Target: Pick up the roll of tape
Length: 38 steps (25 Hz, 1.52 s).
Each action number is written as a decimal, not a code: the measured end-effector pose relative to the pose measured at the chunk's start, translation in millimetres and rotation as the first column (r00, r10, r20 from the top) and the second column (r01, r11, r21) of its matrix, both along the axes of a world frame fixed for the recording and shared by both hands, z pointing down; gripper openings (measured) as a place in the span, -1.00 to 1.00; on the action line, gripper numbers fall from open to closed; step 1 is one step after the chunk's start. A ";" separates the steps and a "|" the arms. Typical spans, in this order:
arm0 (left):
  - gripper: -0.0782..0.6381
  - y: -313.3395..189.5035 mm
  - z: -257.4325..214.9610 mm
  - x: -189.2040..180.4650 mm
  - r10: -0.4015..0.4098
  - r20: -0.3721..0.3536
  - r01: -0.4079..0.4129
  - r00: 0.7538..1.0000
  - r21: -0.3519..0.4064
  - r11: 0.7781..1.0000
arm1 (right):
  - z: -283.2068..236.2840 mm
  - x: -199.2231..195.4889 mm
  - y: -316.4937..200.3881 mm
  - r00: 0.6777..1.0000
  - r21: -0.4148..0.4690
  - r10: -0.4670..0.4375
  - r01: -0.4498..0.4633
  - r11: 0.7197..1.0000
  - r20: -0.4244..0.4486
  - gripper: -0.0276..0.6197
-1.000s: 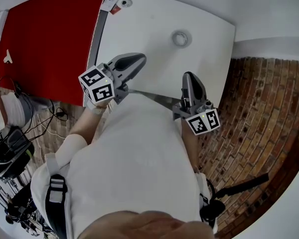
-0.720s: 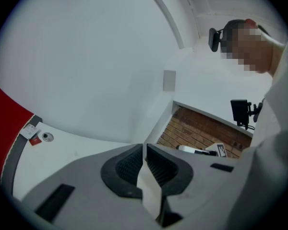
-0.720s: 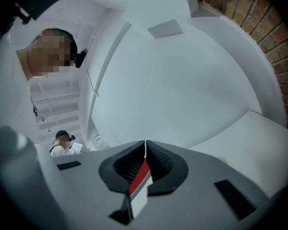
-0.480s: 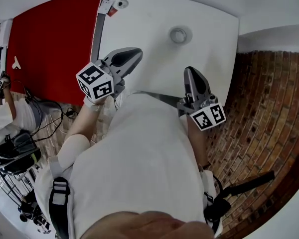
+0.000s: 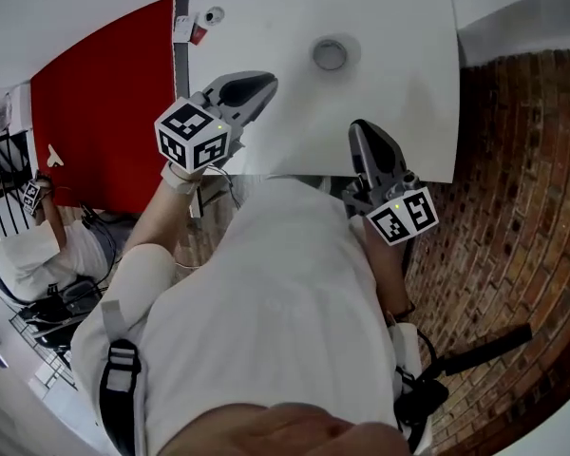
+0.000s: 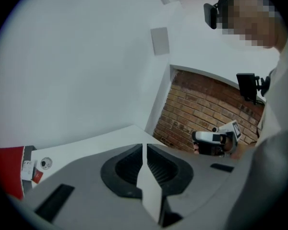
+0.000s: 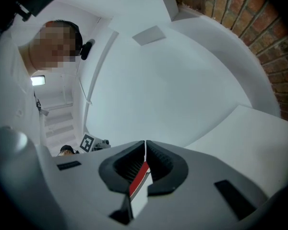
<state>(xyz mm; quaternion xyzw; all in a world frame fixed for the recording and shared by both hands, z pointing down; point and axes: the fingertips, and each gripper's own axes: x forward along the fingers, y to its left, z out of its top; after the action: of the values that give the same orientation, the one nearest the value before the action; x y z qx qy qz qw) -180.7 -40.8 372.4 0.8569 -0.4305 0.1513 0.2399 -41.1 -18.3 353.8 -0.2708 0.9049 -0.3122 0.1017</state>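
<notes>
The roll of tape (image 5: pixel 330 54), a small pale grey ring, lies flat on the white table (image 5: pixel 399 27) near its far edge. My left gripper (image 5: pixel 266 85) hovers over the table to the left of the roll and nearer to me, jaws shut with nothing between them; its closed tips (image 6: pixel 144 147) show in the left gripper view. My right gripper (image 5: pixel 361 131) is over the table's near edge, below and right of the roll, and is also shut and empty (image 7: pixel 145 143). Neither gripper view shows the roll.
A red surface (image 5: pixel 104 103) adjoins the table on the left. A small round object (image 5: pixel 212 15) and a red-and-white tag (image 5: pixel 190 31) sit at the table's far left corner. Brick floor (image 5: pixel 513 179) lies to the right. Another person (image 5: pixel 28 245) sits at lower left.
My left gripper has moved further over the table toward the roll and rolled. The right gripper has shifted slightly. The roll has stayed in place.
</notes>
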 end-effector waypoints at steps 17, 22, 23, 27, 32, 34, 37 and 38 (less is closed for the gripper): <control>-0.41 -83.4 132.9 66.1 0.357 0.282 -0.295 0.891 -0.240 0.925 | 66.7 49.3 -10.0 0.986 -0.139 0.166 -0.162 0.977 0.020 -0.85; -0.30 -89.9 172.1 78.2 0.450 0.351 -0.350 0.821 -0.314 0.883 | 85.3 55.9 -10.9 0.978 -0.177 0.207 -0.199 0.964 0.026 -0.85; -0.28 -90.5 179.4 79.4 0.467 0.366 -0.358 0.805 -0.326 0.875 | 87.5 57.5 -12.2 0.975 -0.183 0.220 -0.211 0.960 0.029 -0.85; -0.21 -98.7 208.6 80.3 0.498 0.433 -0.377 0.751 -0.338 0.863 | 95.4 60.9 -14.6 0.968 -0.198 0.249 -0.237 0.951 0.039 -0.85; -0.14 -100.7 231.4 82.0 0.541 0.485 -0.391 0.687 -0.381 0.838 | 107.3 58.3 -10.6 0.967 -0.223 0.250 -0.236 0.946 0.038 -0.85; -0.13 -101.6 238.6 82.5 0.554 0.507 -0.399 0.660 -0.388 0.830 | 111.4 56.4 -9.0 0.968 -0.232 0.248 -0.232 0.945 0.040 -0.85; -0.12 -101.4 248.9 85.2 0.578 0.527 -0.414 0.623 -0.405 0.815 | 115.6 55.2 -9.1 0.967 -0.239 0.249 -0.232 0.943 0.044 -0.85; -0.12 -100.8 251.9 86.2 0.586 0.533 -0.417 0.610 -0.413 0.810 | 116.5 55.2 -9.5 0.967 -0.241 0.251 -0.233 0.942 0.046 -0.85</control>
<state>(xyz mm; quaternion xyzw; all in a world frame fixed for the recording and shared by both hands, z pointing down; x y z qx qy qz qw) -94.5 -141.5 624.3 0.8017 -0.2033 0.5466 0.1310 14.0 -27.8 470.2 -0.3781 0.8172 -0.4114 0.1410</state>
